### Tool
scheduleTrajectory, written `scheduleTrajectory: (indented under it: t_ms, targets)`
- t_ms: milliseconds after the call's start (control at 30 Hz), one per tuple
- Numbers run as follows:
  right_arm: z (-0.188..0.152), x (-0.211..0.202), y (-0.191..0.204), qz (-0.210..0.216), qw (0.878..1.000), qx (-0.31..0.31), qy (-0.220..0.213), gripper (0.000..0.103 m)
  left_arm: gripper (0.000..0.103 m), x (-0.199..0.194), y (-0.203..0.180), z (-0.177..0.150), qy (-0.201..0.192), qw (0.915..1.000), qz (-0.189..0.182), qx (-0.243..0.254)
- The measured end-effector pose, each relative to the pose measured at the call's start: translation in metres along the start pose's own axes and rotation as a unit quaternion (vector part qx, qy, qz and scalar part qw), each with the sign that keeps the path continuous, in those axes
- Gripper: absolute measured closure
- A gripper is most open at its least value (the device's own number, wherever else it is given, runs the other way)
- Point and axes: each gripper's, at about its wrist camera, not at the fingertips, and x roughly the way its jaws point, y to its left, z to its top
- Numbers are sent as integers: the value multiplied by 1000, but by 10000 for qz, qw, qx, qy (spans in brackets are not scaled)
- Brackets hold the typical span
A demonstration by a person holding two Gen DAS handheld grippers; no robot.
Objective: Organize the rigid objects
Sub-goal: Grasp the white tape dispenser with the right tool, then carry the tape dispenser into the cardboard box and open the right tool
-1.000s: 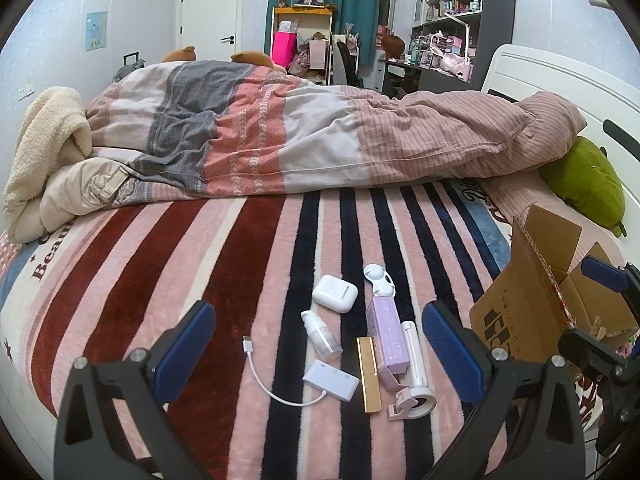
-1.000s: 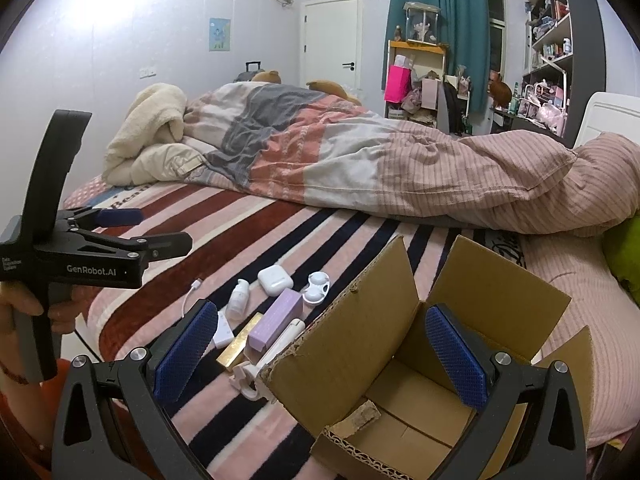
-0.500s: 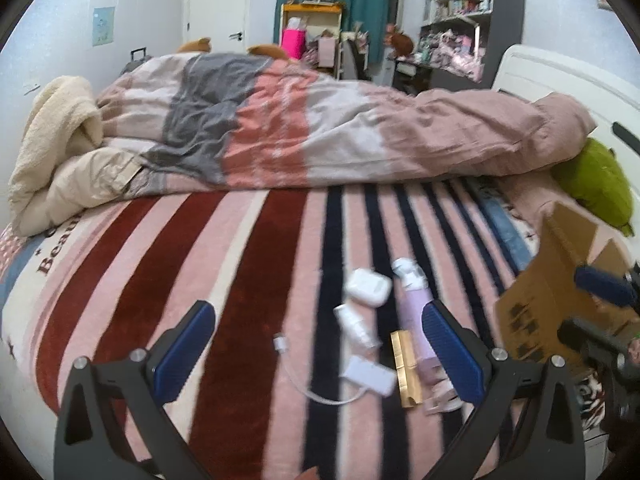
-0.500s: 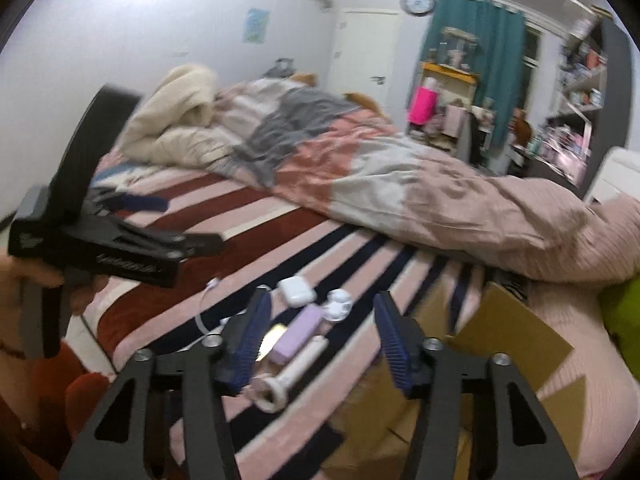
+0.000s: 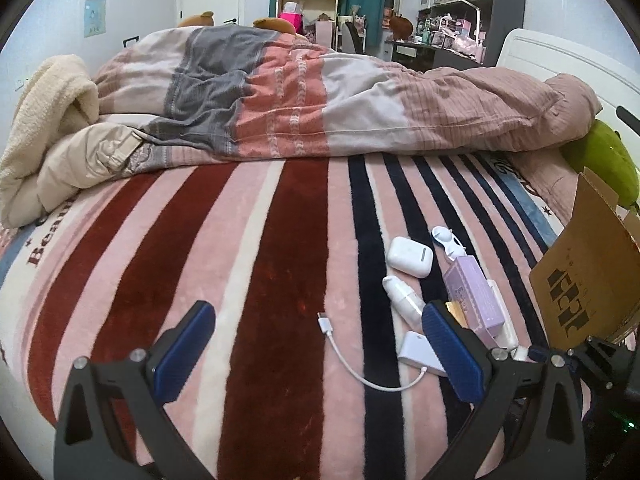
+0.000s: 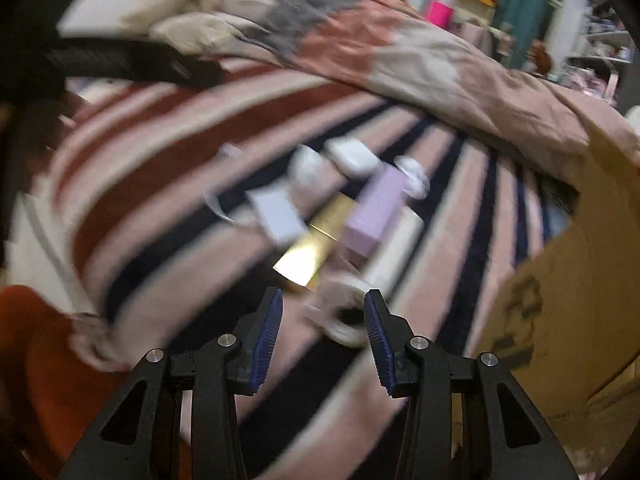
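Note:
Several small items lie in a cluster on the striped blanket: a white earbud case point(image 5: 410, 257), a small white bottle point(image 5: 402, 298), a lilac box point(image 5: 474, 298), a gold bar point(image 5: 456, 312) and a white adapter point(image 5: 420, 354) with a cable. My left gripper point(image 5: 316, 316) hangs open just left of them, holding nothing. The right wrist view is blurred by motion. There my right gripper point(image 6: 323, 312) points down with its jaws narrowed but apart. The ring end of a white wand point(image 6: 344, 320) lies just past the tips, near the right pad, and no grip on it shows.
An open cardboard box point(image 5: 588, 268) stands on the bed right of the cluster, also seen as the box point(image 6: 560, 300). A rumpled duvet point(image 5: 320, 100) fills the far half of the bed. A green plush point(image 5: 612, 164) sits at the far right.
My right gripper has narrowed from wide open and dropped from above the cardboard box towards the wand's ring end. The left gripper has sunk lower and shifted left of the cluster.

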Motion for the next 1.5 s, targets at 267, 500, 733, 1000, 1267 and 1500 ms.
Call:
scheduleTrajectory:
  t_ms: [267, 500, 733, 1000, 1267, 1500]
  targets:
    - [-12, 14, -3, -330, 9992, 186, 110, 52, 1, 3, -2, 5, 27, 9996, -250, 102]
    - [-13, 15, -14, -446, 9981, 405, 115, 87, 0, 1, -8, 6, -18, 9992, -378, 128]
    - [-12, 4, 12, -103, 9975, -549, 423, 88, 0, 2, -7, 4, 53, 9993, -337, 149]
    - [-16, -2, 18, 91, 9987, -465, 212, 43, 1, -3, -3, 2, -18, 9976, -687, -11]
    - [-19, 8, 15, 531, 9986, 30, -18, 67, 1, -8, -7, 1, 90, 9925, -1215, -48]
    - [-3, -29, 13, 694, 9957, -121, -600, 69, 2, -41, -40, 16, 292, 9730, -2283, 179]
